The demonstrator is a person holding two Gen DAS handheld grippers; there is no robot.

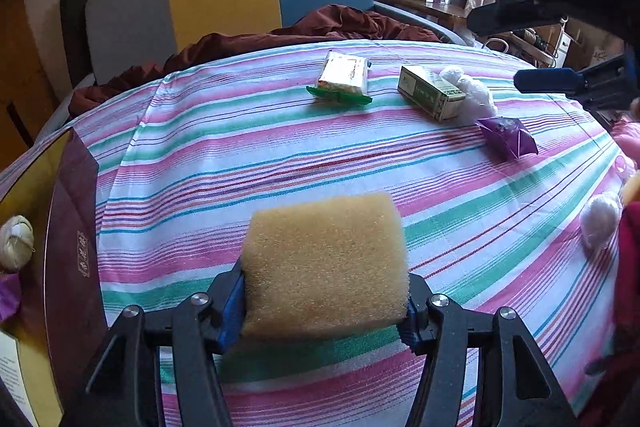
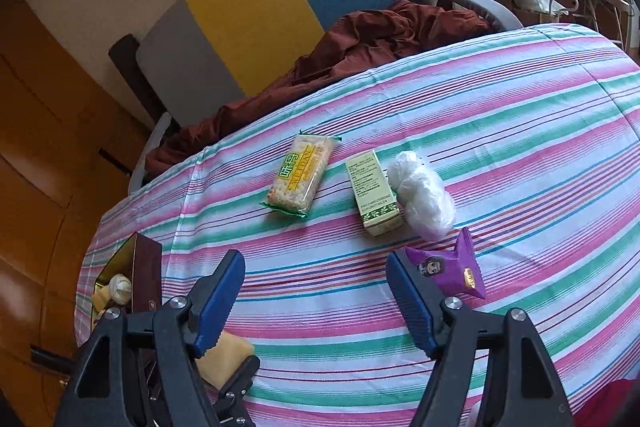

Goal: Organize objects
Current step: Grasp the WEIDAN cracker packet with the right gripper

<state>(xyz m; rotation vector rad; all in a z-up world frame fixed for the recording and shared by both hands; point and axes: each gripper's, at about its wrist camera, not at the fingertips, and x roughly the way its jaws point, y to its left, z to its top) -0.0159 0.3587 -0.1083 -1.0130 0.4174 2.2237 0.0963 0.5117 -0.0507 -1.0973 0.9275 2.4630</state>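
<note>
At the left edge of the striped cloth (image 2: 520, 115) stands a dark red box (image 2: 146, 269), open on top; inside it lie one pale round ball (image 2: 120, 287) and something purple, too little visible to name. Next, the left gripper (image 1: 325, 303) clamps one yellow sponge (image 1: 326, 263) between its pads, above the cloth. Toward the far edge lie one snack bar (image 2: 300, 175), one green carton (image 2: 374, 193) touching one white bundle (image 2: 424, 195), then one purple packet (image 2: 452, 267). The right gripper (image 2: 316, 301) is half open and holds nothing.
</note>
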